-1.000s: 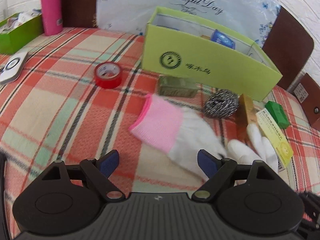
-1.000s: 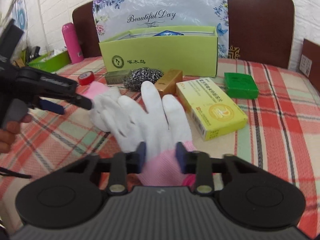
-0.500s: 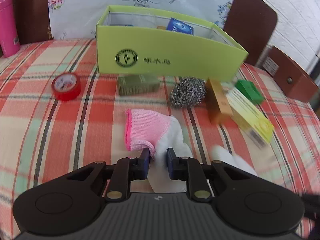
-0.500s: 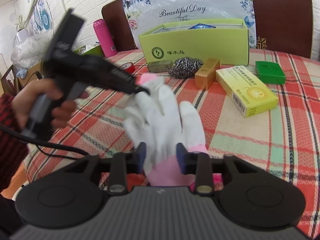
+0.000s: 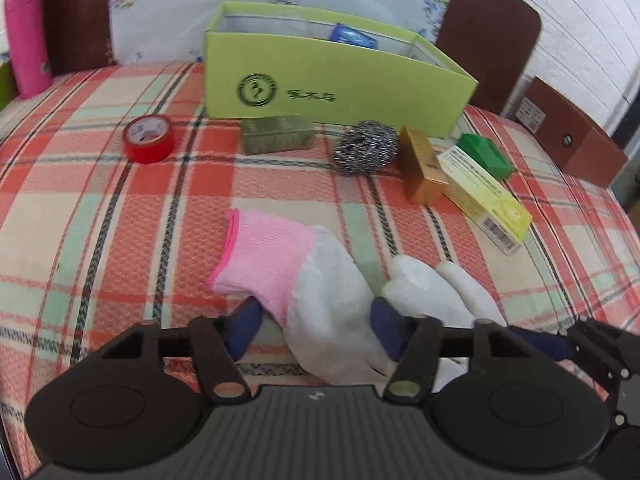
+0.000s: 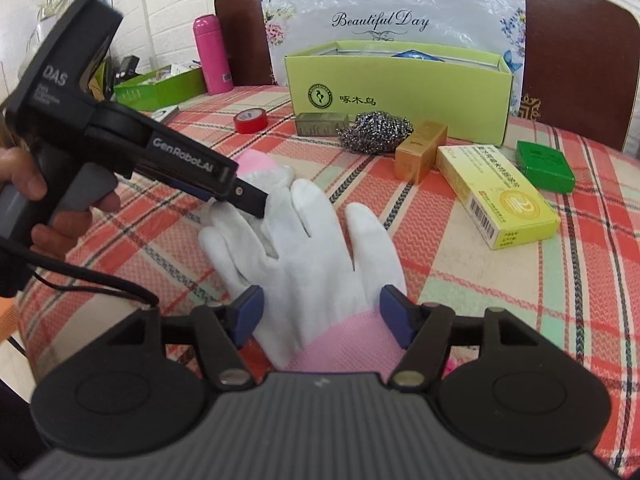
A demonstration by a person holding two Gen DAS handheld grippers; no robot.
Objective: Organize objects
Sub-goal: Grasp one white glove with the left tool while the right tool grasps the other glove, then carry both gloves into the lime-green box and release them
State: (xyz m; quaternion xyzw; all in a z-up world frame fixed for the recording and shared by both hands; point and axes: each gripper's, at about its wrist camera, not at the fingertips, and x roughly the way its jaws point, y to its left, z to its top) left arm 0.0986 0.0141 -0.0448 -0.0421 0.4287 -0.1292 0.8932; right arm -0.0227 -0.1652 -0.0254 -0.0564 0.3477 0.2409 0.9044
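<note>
Gloves (image 6: 320, 248), white with pink cuffs, lie limp on the cloth at six o'clock. Both grippers (image 5: 314, 328) (image 6: 320, 310) have just been opening, straddling them unclamped. Soft, light; pinch the cuff.

A red, cream and mint plaid tablecloth (image 5: 100, 216) carries white gloves (image 6: 320, 256) with pink cuffs. At twelve o'clock stands a lime-green box (image 5: 332, 88); at ten o'clock, red tape (image 5: 149, 139) and a pink bottle (image 5: 26, 36).
</note>
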